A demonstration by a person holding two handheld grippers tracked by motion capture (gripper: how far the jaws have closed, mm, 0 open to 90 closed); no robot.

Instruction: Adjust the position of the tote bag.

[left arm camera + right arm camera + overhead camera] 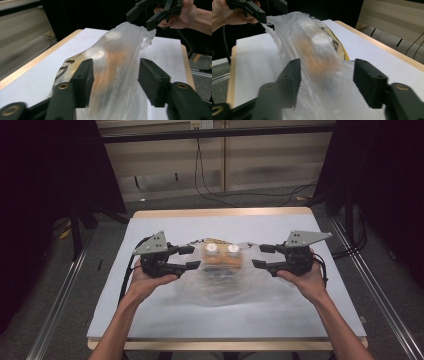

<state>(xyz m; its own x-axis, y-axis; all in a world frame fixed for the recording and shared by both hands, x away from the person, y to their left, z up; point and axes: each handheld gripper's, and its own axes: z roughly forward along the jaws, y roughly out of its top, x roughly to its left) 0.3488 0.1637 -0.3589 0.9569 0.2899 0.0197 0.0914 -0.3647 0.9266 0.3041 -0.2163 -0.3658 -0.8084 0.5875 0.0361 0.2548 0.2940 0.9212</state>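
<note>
A clear plastic bag (220, 282) lies in the middle of the white-topped table (165, 315). Inside it are something orange-brown (222, 261) and two white round caps (211, 248); I cannot tell what they belong to. My left gripper (192, 258) is at the bag's left end and my right gripper (259, 256) at its right end, both raised off the table. In the left gripper view the bag (117, 57) runs between the parted jaws of the left gripper (115, 75), which do not clamp it. The right gripper view shows the bag (312, 50) between the right gripper's (327, 75) spread jaws.
The table has a wooden rim (220, 212) at the far edge. Metal rails (60, 295) run along the floor on both sides. Cables (210, 190) hang at the back wall. Dark curtains stand to the left and right.
</note>
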